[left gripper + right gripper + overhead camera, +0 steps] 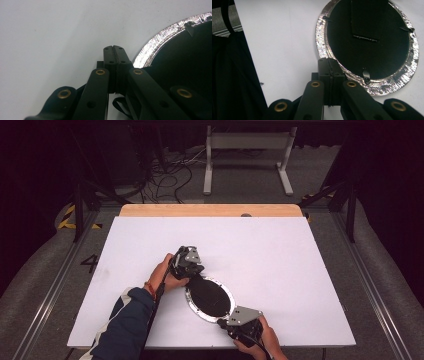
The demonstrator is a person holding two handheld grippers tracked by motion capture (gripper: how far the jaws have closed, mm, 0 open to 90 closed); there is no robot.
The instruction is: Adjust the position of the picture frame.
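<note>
In the high view, the left gripper covers the far end of the oval black panel with a silver foil rim, and the right gripper covers its near end. The left gripper view cuts that panel off at the right and top edges. The person's sleeve runs past the bottom edge. A small dark mark on the wooden far edge of the table is too small to identify.

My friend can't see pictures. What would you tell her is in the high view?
A person at a white table holds a hand-held gripper in each hand at opposite ends of a flat oval disc, black with a shiny silver rim. The left hand-held gripper is at the disc's far end, the right hand-held gripper at its near end, both with jaws shut.
</note>
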